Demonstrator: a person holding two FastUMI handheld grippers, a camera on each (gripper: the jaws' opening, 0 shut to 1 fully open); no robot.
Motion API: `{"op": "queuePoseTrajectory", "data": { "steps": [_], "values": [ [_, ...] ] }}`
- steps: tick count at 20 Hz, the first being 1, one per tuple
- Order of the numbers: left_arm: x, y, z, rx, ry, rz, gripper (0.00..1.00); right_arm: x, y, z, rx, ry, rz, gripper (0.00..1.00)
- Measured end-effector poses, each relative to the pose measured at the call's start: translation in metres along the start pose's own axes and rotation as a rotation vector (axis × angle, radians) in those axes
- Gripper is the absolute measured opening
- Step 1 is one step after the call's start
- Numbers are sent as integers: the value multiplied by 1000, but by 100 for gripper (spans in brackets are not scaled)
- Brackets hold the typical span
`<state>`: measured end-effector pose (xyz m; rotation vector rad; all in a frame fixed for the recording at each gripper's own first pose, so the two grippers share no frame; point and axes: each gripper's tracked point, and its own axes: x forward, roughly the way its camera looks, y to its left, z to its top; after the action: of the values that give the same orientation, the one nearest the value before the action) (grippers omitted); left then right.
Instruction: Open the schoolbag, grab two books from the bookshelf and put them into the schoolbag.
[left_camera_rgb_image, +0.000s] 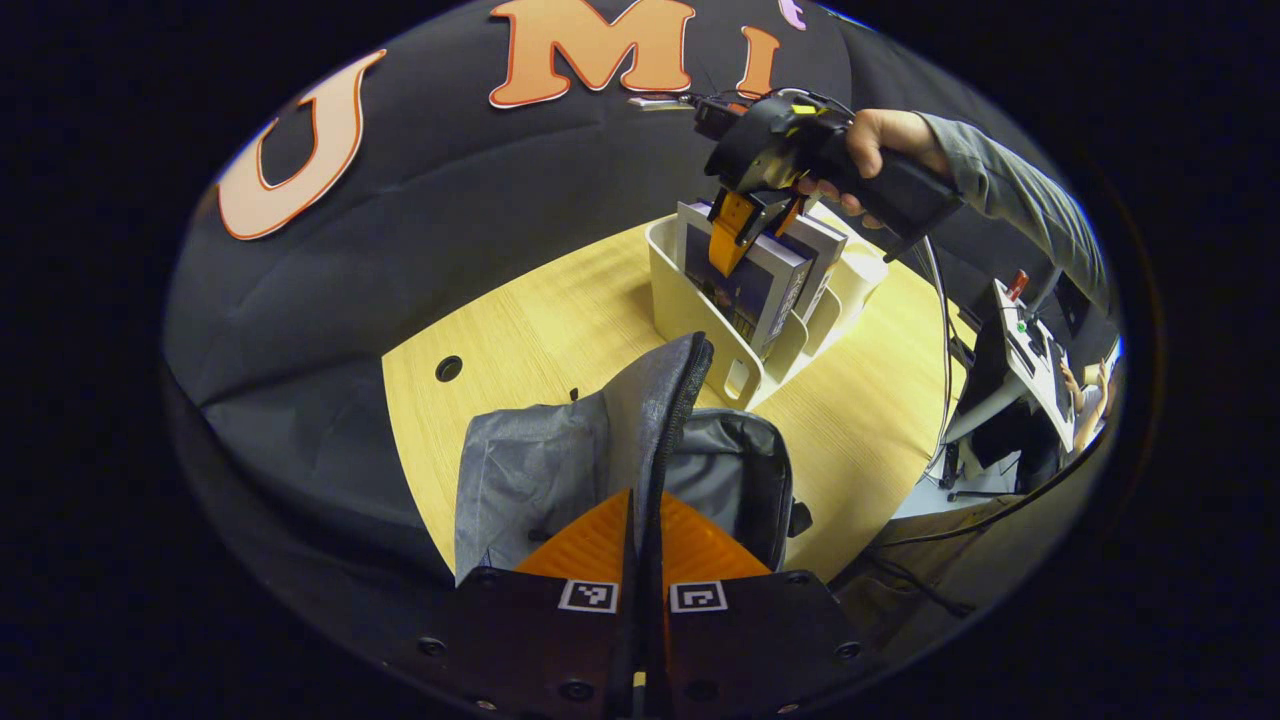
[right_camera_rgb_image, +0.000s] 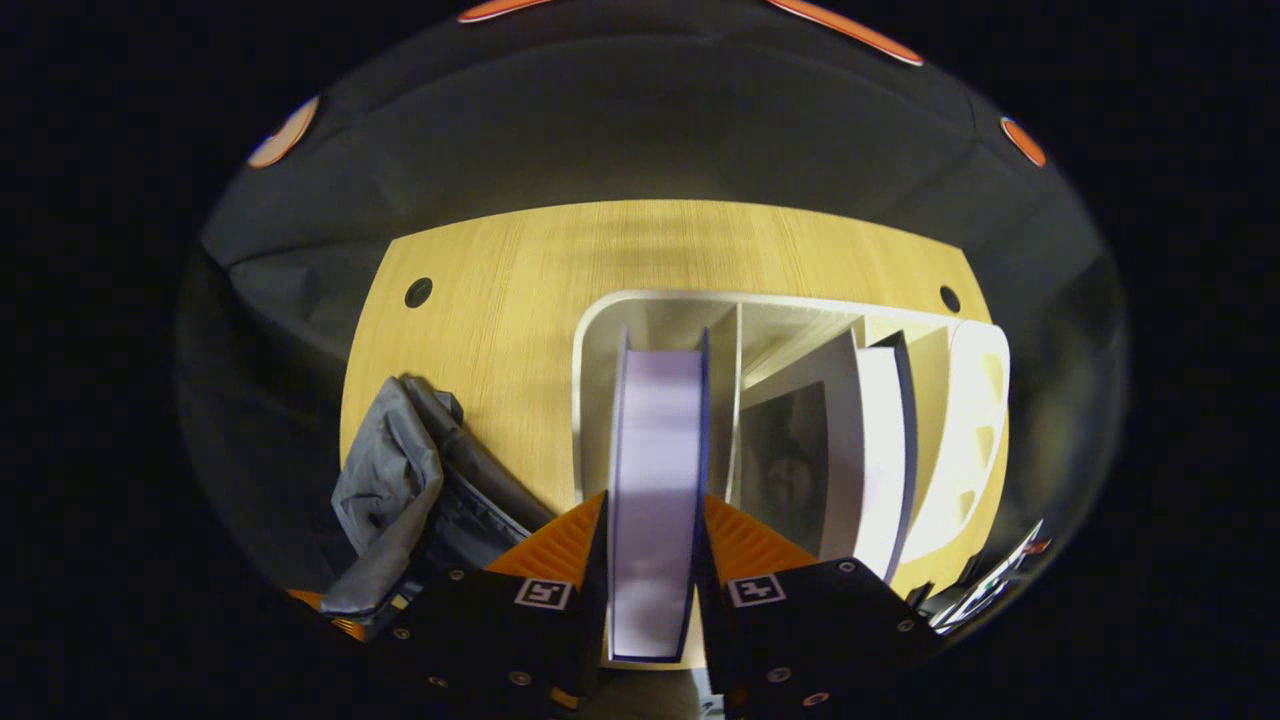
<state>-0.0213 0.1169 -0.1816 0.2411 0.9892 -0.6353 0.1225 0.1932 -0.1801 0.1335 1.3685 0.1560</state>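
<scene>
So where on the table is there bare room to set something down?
Bare table lies between the cloth wall and the bookshelf, and left of the shelf above the schoolbag. Crowded: the shelf, where the right tool grips a book.

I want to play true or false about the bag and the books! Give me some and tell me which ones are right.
1. The right gripper is clamped on a book. True.
2. The schoolbag is zipped shut. False: it gapes open, with the left gripper shut on its flap.
3. The white bookshelf stands on the wooden table. True.
4. The bookshelf holds one book. False: a second book leans in the next slot.
5. The schoolbag lies on the floor. False: it sits on the table.
</scene>
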Motion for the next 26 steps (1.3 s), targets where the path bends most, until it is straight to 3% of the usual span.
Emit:
{"op": "queuePoseTrajectory", "data": {
  "steps": [3,4,5,16,26],
  "values": [
    [6,-2,-3,-24,-2,-7,5,-5,-3,-1,42,10,21,38],
    [8,-2,-5,-28,-4,-8,5,-11,-4,0,50,1,36,29],
    [9,-3,-4,-33,-6,-9,5,-19,-3,0,56,-11,57,37],
    [9,-2,-6,-65,-16,-23,5,-126,-35,-10,163,-217,204,34],
    [11,-7,-10,-90,-27,-34,5,-159,-38,-86,229,-344,352,33]
  ]
}}
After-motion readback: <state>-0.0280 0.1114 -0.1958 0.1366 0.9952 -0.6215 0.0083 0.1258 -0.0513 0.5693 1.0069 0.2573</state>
